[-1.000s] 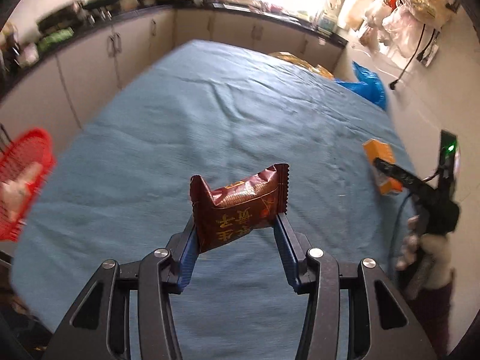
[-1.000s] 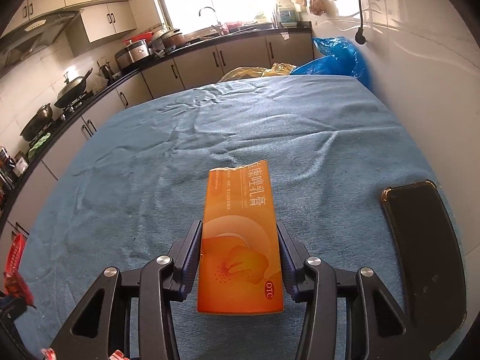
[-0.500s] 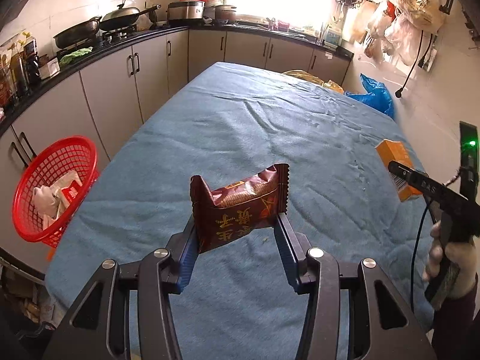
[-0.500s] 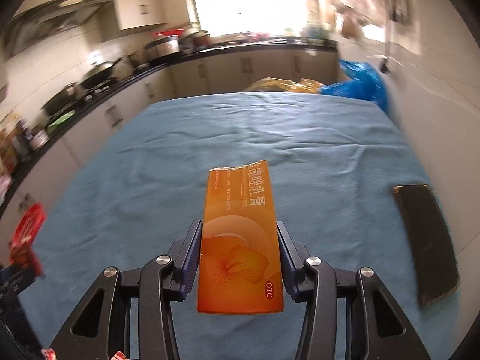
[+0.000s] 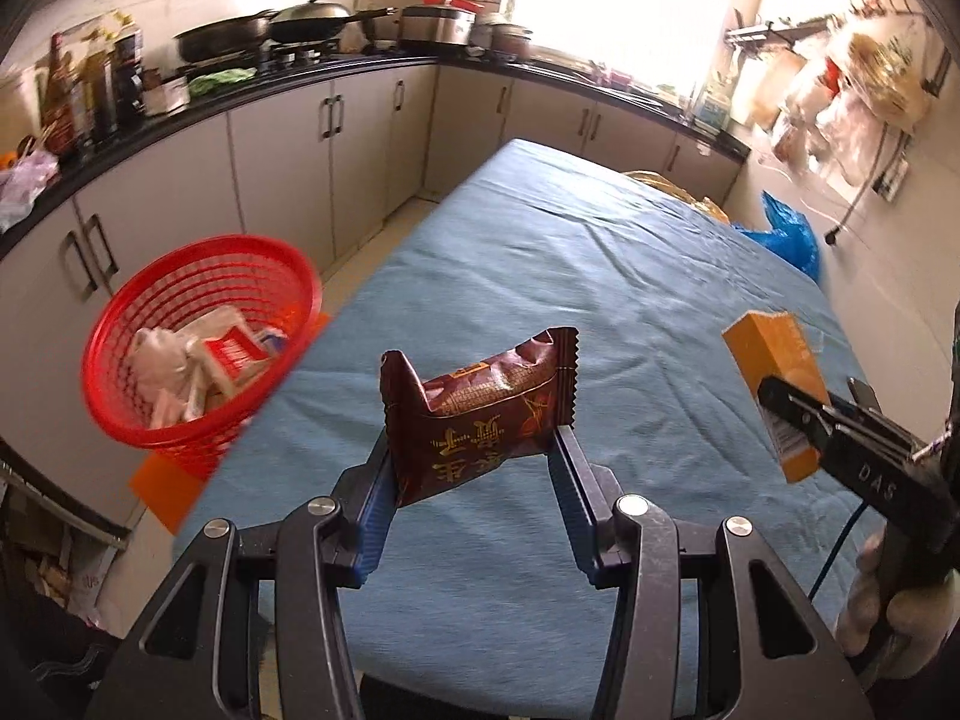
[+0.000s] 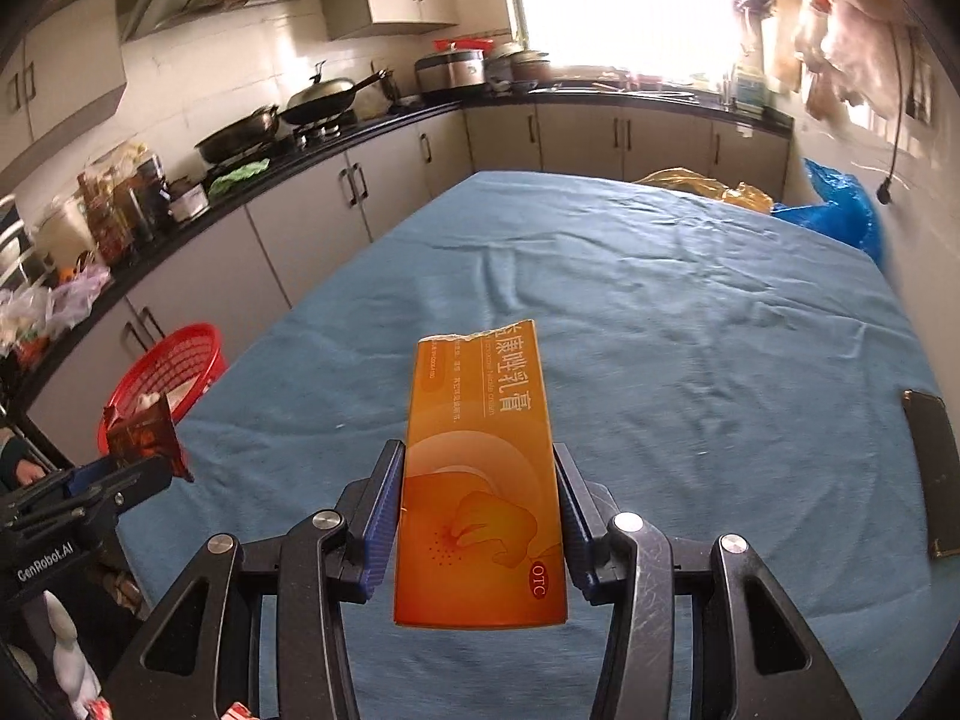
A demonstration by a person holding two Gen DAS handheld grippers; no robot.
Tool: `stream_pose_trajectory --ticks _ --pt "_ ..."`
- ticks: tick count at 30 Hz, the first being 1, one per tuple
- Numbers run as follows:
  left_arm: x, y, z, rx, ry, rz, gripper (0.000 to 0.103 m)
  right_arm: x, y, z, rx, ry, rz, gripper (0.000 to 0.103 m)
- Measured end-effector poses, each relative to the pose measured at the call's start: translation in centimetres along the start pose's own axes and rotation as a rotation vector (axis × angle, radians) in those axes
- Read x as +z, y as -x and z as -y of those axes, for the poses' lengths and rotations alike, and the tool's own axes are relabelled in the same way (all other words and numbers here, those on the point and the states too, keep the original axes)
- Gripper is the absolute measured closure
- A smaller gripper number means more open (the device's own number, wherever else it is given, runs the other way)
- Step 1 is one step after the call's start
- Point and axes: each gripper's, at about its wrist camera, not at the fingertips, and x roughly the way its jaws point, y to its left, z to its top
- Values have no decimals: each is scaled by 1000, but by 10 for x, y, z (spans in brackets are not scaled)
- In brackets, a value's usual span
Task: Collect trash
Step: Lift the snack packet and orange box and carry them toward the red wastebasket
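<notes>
My left gripper [image 5: 474, 480] is shut on a dark red snack wrapper [image 5: 480, 414] and holds it above the near part of the blue-covered table [image 5: 600, 276]. My right gripper [image 6: 477, 492] is shut on an orange medicine box [image 6: 480, 480], also held above the table. A red basket [image 5: 198, 336] with several pieces of trash stands off the table's left edge, left of the wrapper. In the right wrist view the basket [image 6: 168, 372] is at the far left, with the wrapper [image 6: 141, 435] in front of it. The orange box [image 5: 774, 384] shows at the right of the left wrist view.
A black phone [image 6: 933, 474] lies at the table's right edge. A yellow bag [image 6: 702, 186] and a blue bag [image 6: 840, 213] sit at the far right corner. Kitchen cabinets and a counter with pans [image 5: 270, 30] run along the left and back.
Both grippers have swung to the left, still holding their items. The red basket has come further into the left wrist view and has entered the right wrist view.
</notes>
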Motion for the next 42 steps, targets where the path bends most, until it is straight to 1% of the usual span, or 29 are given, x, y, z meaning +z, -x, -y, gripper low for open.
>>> stream_pose_trajectory --ticks 5,10,13,17,21,27,29,31,33,35,36,38,42 --pt "-2 1 -27 21 45 -2 55 -4 -9 -19 -18 18 -20 52" --pt "-1 1 -40 31 86 -15 55 -3 -16 -22 -31 16 -46 52" --pt "-2 -1 -41 42 77 -10 55 -8 -19 -20 -38 14 -65 52" --pt "-1 -10 -35 10 80 -39 55 -13 -25 -15 -21 -23 -93 52" --pt "-1 -12 -28 10 59 -35 55 -16 -25 -13 -7 -28 -87 52" --pt "4 -11 -29 9 76 -28 55 -9 -29 -21 16 -7 -90 52" --pt "7 -6 -31 24 78 -14 55 1 -26 -31 42 2 -69 52" --pt "9 -1 -35 60 75 0 55 8 -23 -43 46 24 -47 52" --pt "9 1 -38 90 69 8 55 8 -24 -55 33 55 -37 52" --pt "8 -3 -42 133 63 3 55 3 -30 -63 1 82 -49 52" --pt "8 -7 -43 137 63 -5 55 1 -33 -64 -9 87 -58 52" --pt "7 -11 -43 125 64 -19 55 -3 -37 -63 -29 90 -77 52" --pt "3 -21 -35 101 43 -39 55 -9 -35 -49 -92 70 -80 52"
